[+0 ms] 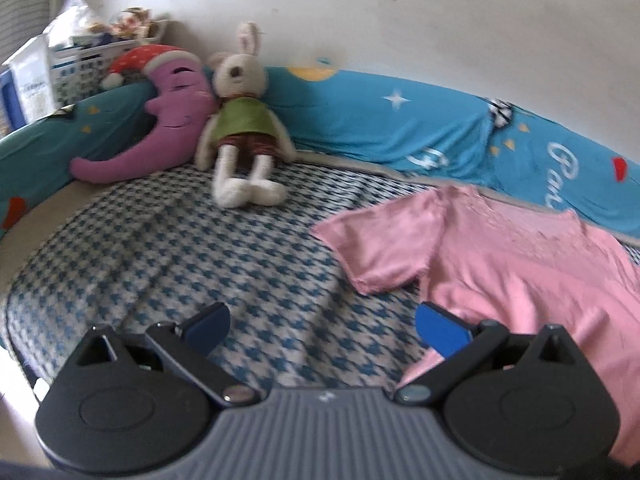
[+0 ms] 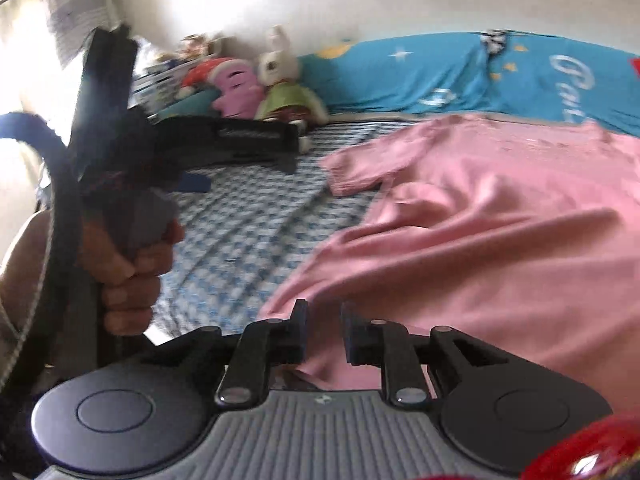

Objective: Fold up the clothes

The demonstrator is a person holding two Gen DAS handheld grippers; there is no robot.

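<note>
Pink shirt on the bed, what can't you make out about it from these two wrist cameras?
- Pink shirt: its right side and hem run off the edge in both wrist views, so the second sleeve is unseen.
- Its near edge in the right wrist view lies behind the right gripper, so any contact is unclear.
- Motion blur smears its chest pattern.
- White lettering on the blue bedding is cut off.

Shirt (image 1: 520, 264) flat on bed cover (image 1: 180, 264), at 3 o'clock. Rabbit toy (image 1: 240, 120) at 12 o'clock, propped against bolster (image 1: 380, 120) along wall; moon pillow (image 1: 168, 120) just beside it at 10 o'clock. Basket (image 1: 80, 60) behind pillow, far corner.
</note>
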